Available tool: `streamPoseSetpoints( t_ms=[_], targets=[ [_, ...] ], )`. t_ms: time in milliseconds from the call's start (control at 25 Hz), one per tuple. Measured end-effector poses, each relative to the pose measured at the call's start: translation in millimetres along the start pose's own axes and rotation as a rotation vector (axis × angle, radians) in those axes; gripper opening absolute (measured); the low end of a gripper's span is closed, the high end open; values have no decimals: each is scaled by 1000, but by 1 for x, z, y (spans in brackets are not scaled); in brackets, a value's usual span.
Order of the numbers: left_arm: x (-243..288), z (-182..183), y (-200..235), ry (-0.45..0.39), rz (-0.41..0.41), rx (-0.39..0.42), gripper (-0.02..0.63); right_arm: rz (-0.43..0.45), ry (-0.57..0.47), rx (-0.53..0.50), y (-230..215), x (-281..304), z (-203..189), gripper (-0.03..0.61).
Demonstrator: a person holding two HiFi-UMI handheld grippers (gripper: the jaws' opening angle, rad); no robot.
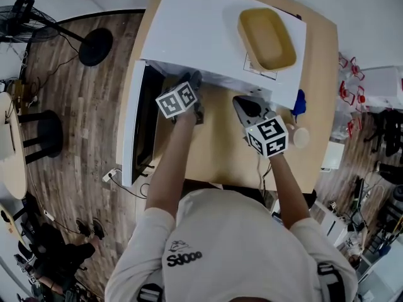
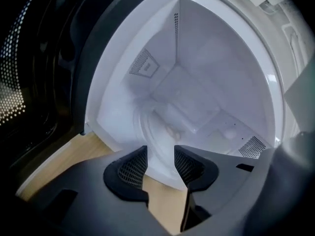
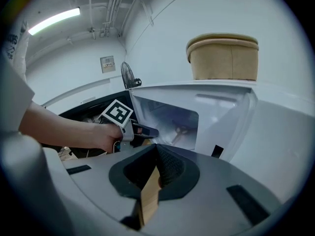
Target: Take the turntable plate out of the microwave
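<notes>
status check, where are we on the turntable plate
Left gripper open at the microwave mouth, empty; right gripper shut, empty. Turntable plate inside the cavity. Door open, nothing seen blocking.

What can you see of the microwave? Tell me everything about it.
The microwave is a white box standing on the wooden table. Its door, dark on the inner side with a dotted mesh window, is swung wide open to the person's left. The inside is white, with small vent grilles on the walls, and a clear glass plate lies on its floor. A tan tub sits on its flat top.
</notes>
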State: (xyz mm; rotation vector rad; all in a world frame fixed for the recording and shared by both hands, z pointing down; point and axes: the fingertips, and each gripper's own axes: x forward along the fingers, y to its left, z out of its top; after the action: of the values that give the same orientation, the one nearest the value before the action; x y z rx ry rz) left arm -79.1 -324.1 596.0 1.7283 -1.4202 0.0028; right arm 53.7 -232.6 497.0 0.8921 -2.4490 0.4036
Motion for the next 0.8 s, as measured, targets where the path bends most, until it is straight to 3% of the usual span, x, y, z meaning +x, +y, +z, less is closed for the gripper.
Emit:
streamPoseSetpoints(
  t_ms=[240,400,520,800],
  targets=[
    [7,4,0,-28,-21,-145,158,-9,4,3,1,0,-4,6],
    [6,3,10,-51,-1,-277,67,-10,8,9,3,1,-7,6],
    [6,2,14,-63,-9,-346,44,-12,14,14,4,0,-10,6],
    [0,-3,13,-84,29,-381,25,-30,27,26,4,-3,-18,6]
  ],
)
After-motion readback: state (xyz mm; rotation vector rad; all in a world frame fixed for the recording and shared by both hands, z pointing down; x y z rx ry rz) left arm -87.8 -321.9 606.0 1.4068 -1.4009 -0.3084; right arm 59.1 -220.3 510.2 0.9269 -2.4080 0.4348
